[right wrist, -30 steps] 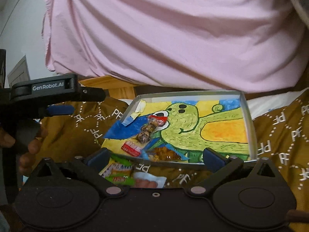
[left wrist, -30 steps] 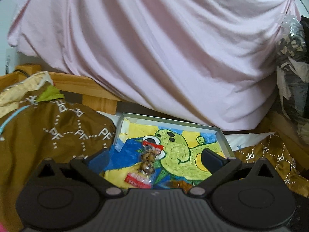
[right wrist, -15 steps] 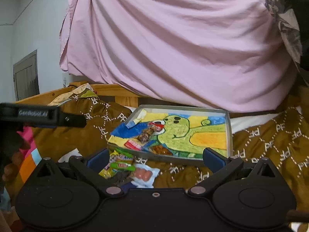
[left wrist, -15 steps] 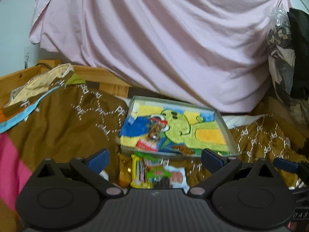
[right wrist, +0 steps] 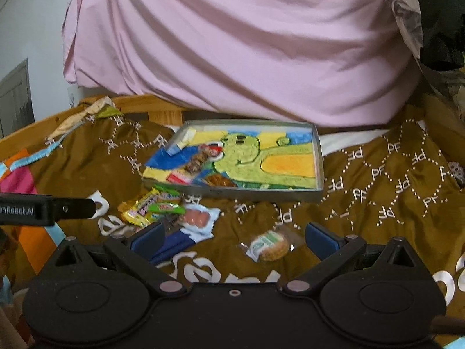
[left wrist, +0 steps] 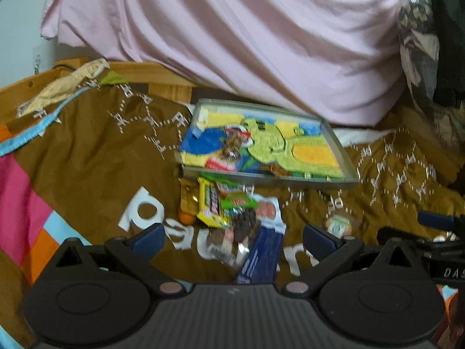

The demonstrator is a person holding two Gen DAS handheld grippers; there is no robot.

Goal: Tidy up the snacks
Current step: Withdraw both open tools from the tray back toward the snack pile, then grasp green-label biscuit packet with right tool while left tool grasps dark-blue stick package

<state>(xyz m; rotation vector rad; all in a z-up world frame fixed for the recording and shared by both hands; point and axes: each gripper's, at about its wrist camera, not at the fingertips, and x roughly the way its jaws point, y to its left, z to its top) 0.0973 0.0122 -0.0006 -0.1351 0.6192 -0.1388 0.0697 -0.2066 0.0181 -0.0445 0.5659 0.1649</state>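
Snacks sit in two places on the brown bedspread (right wrist: pixel 377 180), and the split decides which hand goes where. Largest is the metal tray (right wrist: pixel 318 157) with the green cartoon picture, at the centre of both views, lying flat against the pink sheet (right wrist: pixel 232 43) behind it; a few wrapped sweets already lie at its left end, among them a clear packet with red ends (right wrist: pixel 197 160).

Just below the tray's near left corner is the loose pile (left wrist: pixel 229 215): a yellow bar, a green wrapper, a pale blue packet showing sausages and a dark blue sachet whose long axis runs toward the camera. In the left wrist view this pile lies straight ahead between the fingers of the left gripper (left wrist: pixel 232 237), which stands wide apart and empty.

Smallest is the lone wrapped round cracker (right wrist: pixel 268 245), well apart from the pile, to its right. In the right wrist view it sits lower centre, just ahead of the right gripper (right wrist: pixel 235 237), also spread wide with nothing in it.

Judging by that, the right hand is nearer the cracker and the left nearer the pile; the tray lies beyond both
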